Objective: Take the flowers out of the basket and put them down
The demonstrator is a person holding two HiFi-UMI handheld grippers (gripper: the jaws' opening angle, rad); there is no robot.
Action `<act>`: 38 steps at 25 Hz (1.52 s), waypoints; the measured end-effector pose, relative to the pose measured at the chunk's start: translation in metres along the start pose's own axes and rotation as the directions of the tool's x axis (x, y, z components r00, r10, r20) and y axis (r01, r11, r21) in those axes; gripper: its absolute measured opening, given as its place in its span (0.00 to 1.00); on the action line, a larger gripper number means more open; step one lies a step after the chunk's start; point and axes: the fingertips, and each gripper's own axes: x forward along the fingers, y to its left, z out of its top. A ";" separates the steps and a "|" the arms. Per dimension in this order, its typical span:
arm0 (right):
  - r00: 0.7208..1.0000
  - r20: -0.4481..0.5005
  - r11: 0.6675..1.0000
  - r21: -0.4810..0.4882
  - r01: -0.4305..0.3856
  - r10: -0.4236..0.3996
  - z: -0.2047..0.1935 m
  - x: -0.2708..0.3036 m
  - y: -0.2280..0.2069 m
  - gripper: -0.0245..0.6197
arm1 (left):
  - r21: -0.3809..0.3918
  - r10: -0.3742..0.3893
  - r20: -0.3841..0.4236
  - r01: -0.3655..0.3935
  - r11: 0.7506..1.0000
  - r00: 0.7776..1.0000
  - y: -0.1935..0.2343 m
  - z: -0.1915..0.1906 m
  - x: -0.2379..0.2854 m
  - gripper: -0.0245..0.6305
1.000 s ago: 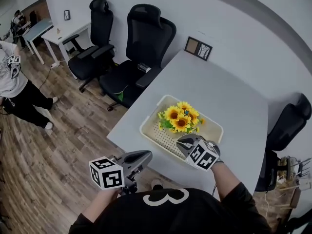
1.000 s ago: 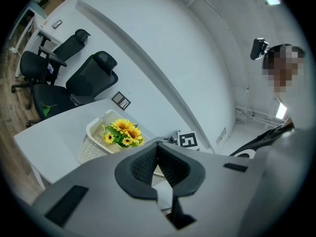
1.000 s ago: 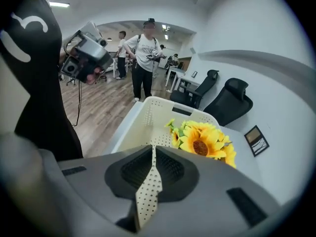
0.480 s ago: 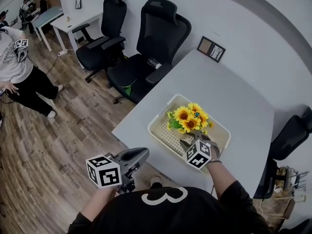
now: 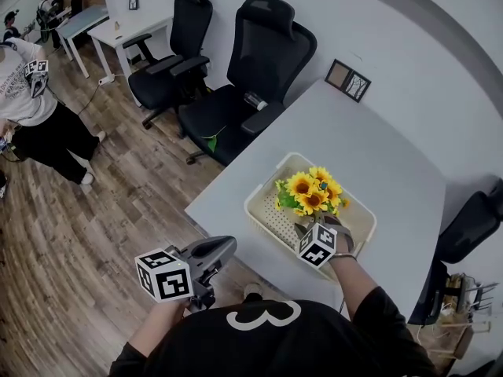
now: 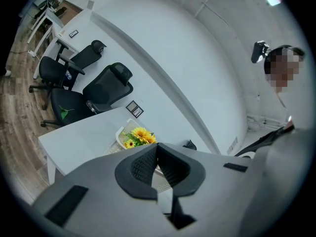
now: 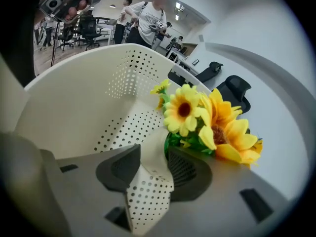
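Observation:
A bunch of yellow sunflowers [image 5: 313,192] with green leaves stands in a cream perforated basket [image 5: 263,181] on the white table [image 5: 369,148]. My right gripper [image 5: 309,228] reaches down into the basket just in front of the flowers. In the right gripper view its jaws [image 7: 153,149] are opening, with only the basket's dotted floor [image 7: 123,127] between them; the flowers [image 7: 197,115] sit just beyond the right pad's tip. My left gripper [image 5: 222,247] hangs shut and empty off the table's near edge, over the floor. The left gripper view shows the flowers [image 6: 140,135] far ahead.
Two black office chairs [image 5: 267,53] [image 5: 185,22] stand at the table's far left side, another chair [image 5: 471,218] at the right. A small picture frame [image 5: 348,79] lies on the table's far corner. A person [image 5: 31,108] stands on the wood floor at the left.
My right gripper has moved forward from the basket's near rim down into the basket, close to the flowers. The left gripper has stayed where it was.

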 end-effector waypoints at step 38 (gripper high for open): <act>0.993 -0.075 0.986 -0.131 -0.101 0.092 0.006 0.000 0.002 0.17 | -0.060 0.096 0.009 -0.096 0.994 0.995 0.004 -0.018 -0.048 0.06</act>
